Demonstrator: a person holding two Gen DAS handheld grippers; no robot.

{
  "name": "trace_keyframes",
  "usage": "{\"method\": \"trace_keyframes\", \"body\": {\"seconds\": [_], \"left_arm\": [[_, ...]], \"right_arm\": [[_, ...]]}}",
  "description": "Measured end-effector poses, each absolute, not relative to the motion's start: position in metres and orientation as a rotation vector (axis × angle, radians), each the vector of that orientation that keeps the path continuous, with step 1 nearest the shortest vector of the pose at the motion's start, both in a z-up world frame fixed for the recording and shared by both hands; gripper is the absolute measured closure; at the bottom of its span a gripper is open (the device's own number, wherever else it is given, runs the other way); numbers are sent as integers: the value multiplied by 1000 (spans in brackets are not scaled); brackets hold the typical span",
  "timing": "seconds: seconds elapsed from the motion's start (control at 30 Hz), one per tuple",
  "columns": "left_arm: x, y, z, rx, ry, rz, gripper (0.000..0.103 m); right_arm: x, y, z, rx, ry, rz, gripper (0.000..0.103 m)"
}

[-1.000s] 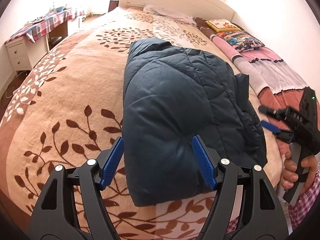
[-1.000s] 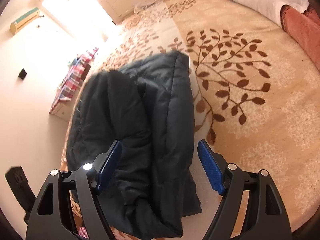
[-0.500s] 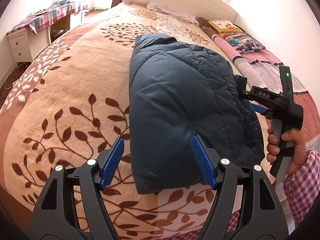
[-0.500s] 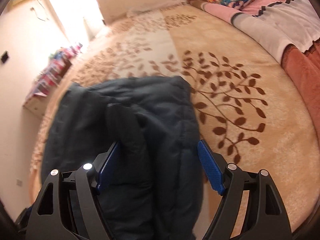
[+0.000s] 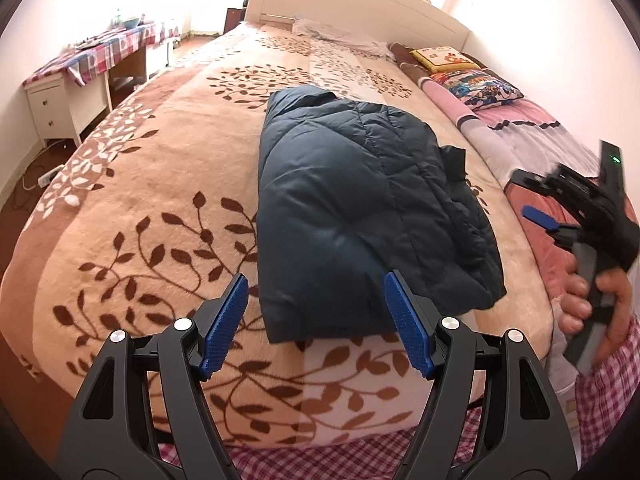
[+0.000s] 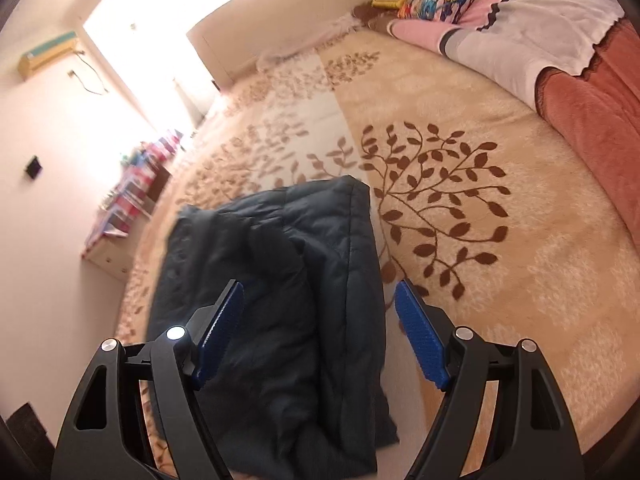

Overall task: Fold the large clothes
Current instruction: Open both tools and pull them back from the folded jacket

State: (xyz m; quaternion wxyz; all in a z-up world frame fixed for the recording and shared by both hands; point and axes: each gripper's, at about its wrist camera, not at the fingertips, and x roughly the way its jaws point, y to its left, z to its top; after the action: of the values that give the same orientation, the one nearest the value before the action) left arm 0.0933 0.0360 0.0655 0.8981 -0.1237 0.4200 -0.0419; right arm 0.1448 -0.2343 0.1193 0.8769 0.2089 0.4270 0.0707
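The left gripper (image 5: 316, 320) hangs with its blue pads spread wide and nothing between them, just above the near edge of the jacket (image 5: 360, 216). The right gripper (image 6: 320, 336) is likewise spread wide and empty, held over the jacket's near side; in the left wrist view it shows at the right edge of the picture (image 5: 548, 204), gripped by the person's right hand (image 5: 592, 300), apart from the jacket.

The jacket is a dark blue quilted one, folded into a thick bundle that lies in the middle of the bed. A black cuff or tab (image 5: 454, 162) sticks out along its right side.

Under it lies a beige blanket (image 5: 140, 200) with brown leaf and branch patterns. Further right lies a pink, grey and rust quilt (image 5: 516, 132), with two colourful pillows (image 5: 476, 82) near the white headboard (image 5: 360, 12). To the left of the bed stands a white table (image 5: 56, 100) with a checked cloth.
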Motion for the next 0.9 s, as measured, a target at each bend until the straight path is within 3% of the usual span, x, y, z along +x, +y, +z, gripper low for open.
{"method": "trace_keyframes", "body": {"seconds": [0.47, 0.9], "left_arm": [[59, 23, 56, -281, 922, -57, 33], [50, 4, 32, -259, 1038, -86, 33]], "right_arm": [[29, -215, 132, 286, 848, 272, 27], [-17, -191, 82, 181, 1035, 278, 27]]}}
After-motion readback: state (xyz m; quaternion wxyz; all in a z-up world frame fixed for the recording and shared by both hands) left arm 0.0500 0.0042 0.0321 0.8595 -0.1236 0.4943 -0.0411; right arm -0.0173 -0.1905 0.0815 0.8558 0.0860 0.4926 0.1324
